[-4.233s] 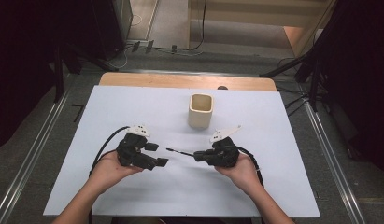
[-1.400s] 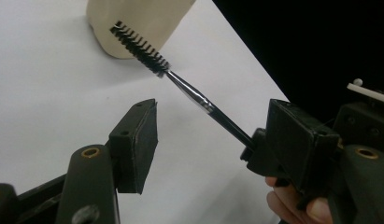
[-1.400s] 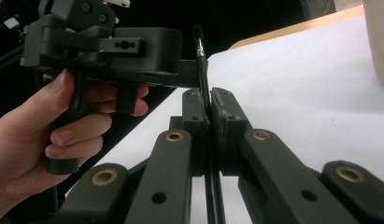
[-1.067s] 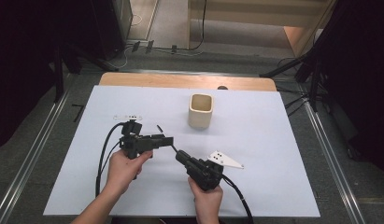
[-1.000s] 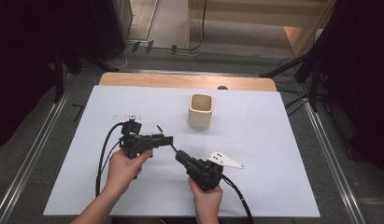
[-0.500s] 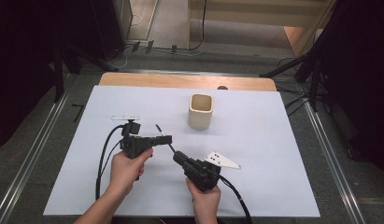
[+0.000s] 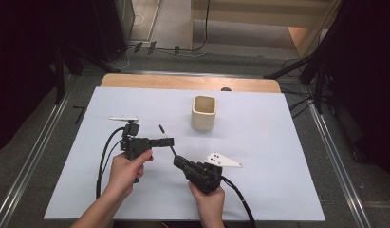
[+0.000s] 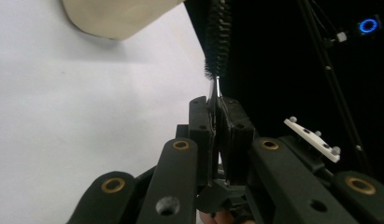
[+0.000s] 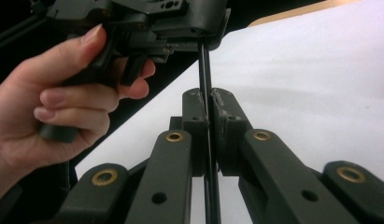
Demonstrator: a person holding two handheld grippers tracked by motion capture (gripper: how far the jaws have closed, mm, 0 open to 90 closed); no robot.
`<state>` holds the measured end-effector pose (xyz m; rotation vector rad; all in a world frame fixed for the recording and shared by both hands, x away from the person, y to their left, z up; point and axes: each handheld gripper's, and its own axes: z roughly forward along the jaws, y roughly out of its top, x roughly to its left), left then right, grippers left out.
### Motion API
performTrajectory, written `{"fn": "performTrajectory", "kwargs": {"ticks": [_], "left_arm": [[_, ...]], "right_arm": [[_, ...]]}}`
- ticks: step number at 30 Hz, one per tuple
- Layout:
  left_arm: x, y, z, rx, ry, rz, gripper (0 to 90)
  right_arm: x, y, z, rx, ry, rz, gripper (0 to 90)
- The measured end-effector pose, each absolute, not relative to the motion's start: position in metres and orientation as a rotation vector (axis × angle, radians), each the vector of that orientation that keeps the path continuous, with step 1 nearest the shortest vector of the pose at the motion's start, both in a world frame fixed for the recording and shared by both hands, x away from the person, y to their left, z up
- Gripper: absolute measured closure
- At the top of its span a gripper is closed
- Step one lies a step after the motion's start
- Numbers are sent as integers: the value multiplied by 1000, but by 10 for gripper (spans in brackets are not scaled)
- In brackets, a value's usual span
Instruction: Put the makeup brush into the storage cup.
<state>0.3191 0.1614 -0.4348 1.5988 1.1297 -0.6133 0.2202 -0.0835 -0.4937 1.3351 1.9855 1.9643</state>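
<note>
- Table point(image 7: 278, 180): white top; both grippers work over its near-middle, with the cup point(image 7: 203, 113) well beyond the jaws, toward the far edge.
- Cup: cream, upright, mouth open; it lies ahead of the left gripper's tips and off to one side, as the left gripper view shows point(image 8: 119, 16).
- Left gripper point(image 7: 170, 140): jaws have just been closing and now pinch the brush's wire stem just below the bristles.
- Right gripper point(image 7: 177, 161): jaws clamped on the handle end, lower down.
- Brush point(image 7: 167, 139): thin, dark; its long axis runs from the right jaws through the left jaws, bristle tip point(image 8: 217, 37) pointing past them, cupward. The left hand is nearer the cup, so it likely carries the brush there.
</note>
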Motion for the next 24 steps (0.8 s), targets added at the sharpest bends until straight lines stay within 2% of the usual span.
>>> {"fn": "performTrajectory", "kwargs": {"ticks": [2,3,4,7,11,17,19,24], "left_arm": [[319,161,-434,1603,1126,-611,857],[319,161,-434,1613,1124,-605,856],[318,161,-433,1619,1123,-598,856],[318,161,-431,1641,1118,-576,856],[317,160,-428,1680,1120,-513,855],[316,161,-427,1721,1122,-476,854],[316,161,-426,1727,1120,-467,854],[315,160,-425,1778,1115,-408,853]], "right_arm": [[220,-84,-492,1316,2001,1939,847],[221,-85,-491,1310,2003,1931,800],[221,-85,-490,1304,1996,1922,701],[227,-88,-487,1307,2044,1892,531],[233,-89,-479,1295,2109,1821,438],[243,-80,-474,1303,2292,1678,197],[247,-77,-473,1300,2339,1633,165],[258,-76,-473,1289,2466,1629,176]]}}
